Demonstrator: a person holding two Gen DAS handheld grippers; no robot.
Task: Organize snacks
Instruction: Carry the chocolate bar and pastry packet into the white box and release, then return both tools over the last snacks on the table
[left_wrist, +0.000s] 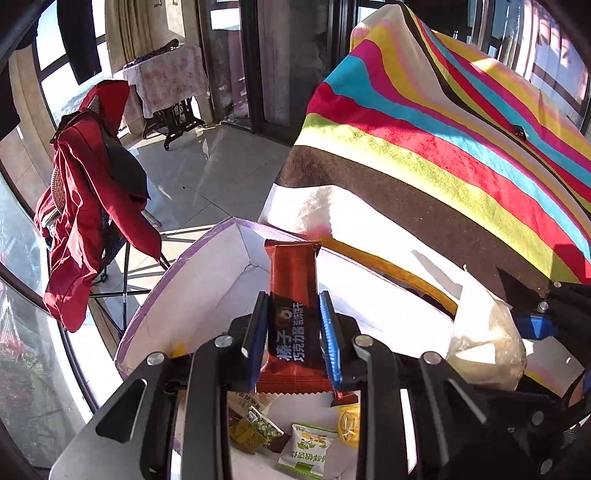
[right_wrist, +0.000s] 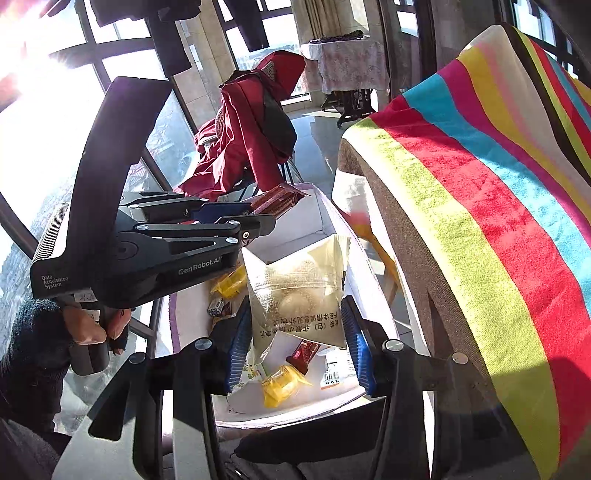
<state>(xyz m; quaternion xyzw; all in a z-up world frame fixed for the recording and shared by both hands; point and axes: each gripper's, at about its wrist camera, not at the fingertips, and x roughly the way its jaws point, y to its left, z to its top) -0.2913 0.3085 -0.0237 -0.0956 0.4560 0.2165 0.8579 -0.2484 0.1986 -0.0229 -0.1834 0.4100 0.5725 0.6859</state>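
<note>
Over white box, left tool pinching wafer bar, right tool clasping bun packet

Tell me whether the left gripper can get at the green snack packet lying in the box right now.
Probably not: the left gripper has a red chocolate wafer bar between its fingers, right above the green snack packet in the white box. It must drop the bar first.

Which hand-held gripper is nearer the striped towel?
Right. The right hand-held gripper, with the pale bread bag, sits beside the striped towel; the left hand-held gripper is farther away, across the box.
</note>
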